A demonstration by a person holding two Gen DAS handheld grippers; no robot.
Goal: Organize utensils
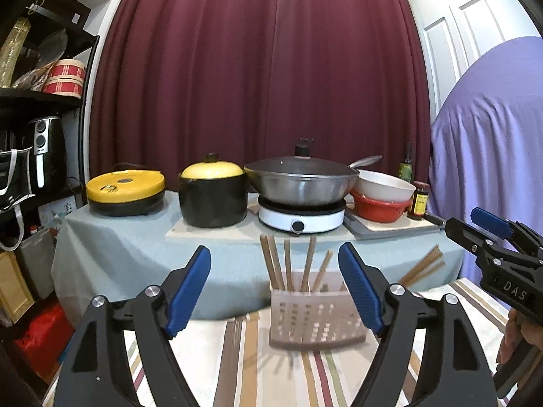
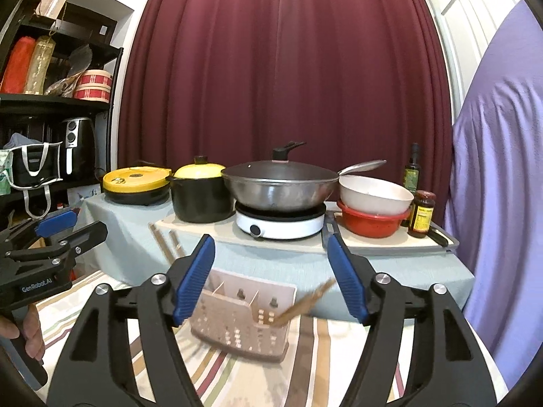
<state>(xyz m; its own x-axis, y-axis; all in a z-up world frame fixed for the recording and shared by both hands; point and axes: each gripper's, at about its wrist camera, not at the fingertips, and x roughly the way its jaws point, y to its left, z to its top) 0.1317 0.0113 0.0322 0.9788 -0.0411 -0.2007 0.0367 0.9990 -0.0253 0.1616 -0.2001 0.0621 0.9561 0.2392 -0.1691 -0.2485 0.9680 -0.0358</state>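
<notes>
A beige perforated utensil holder [image 1: 315,322] stands on the striped tablecloth [image 1: 237,366] just beyond my left gripper [image 1: 275,251], whose jaws are open and empty. Several wooden chopsticks [image 1: 288,264] stick up from the holder, and a few more [image 1: 424,266] lean out to the right. In the right wrist view the same holder [image 2: 237,318] sits ahead of my right gripper [image 2: 269,240], also open with nothing between its fingers; leaning chopsticks [image 2: 305,300] poke out of its right end. Each gripper shows at the edge of the other's view, held by a hand.
Behind the holder is a table under a grey-blue cloth [image 1: 118,254] with a yellow-lidded cooker [image 1: 125,191], a black pot [image 1: 212,196], a wok on an induction hob [image 1: 302,217], stacked bowls [image 1: 383,196] and bottles. A dark shelf stands left, a purple cover [image 1: 492,135] right.
</notes>
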